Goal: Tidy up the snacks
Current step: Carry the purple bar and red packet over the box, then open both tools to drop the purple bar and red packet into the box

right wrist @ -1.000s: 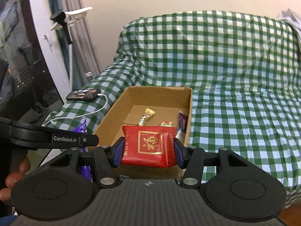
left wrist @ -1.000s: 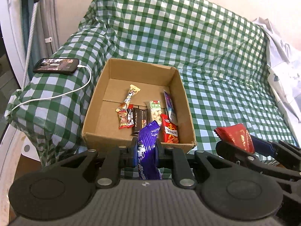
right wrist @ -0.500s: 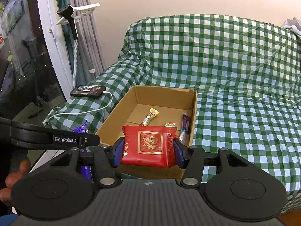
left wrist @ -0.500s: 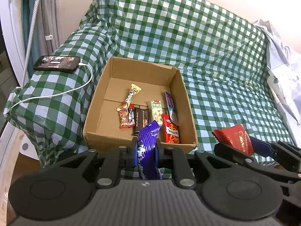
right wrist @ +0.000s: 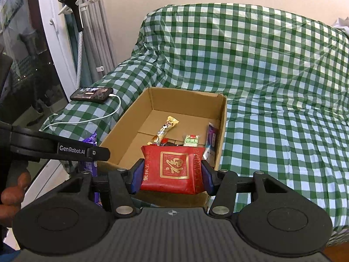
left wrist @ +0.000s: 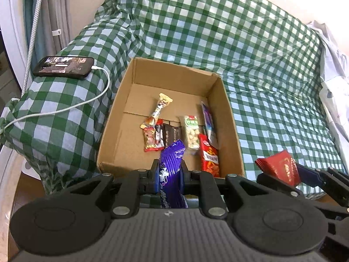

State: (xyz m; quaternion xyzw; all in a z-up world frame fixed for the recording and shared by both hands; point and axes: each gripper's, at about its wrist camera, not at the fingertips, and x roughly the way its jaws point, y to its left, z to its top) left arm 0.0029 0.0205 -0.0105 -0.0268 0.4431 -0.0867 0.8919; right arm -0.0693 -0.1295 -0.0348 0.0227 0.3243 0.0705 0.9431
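Purple wrapper [left wrist: 171, 174] hides behind left tool's jaws, cut off.

You are viewing two evenly lit, bright daylight frames. Light enters from the window [right wrist: 28, 69] side at the left, where the glass reads dark with reflections. Shadows are soft; the cardboard box [left wrist: 226, 118] interior is shaded along its walls. Expect strong fisheye bending and dark vignetting at the corners. The purple wrapper [left wrist: 171, 170] shows slight motion blur; glare is mild on the checked cover [right wrist: 272, 76].
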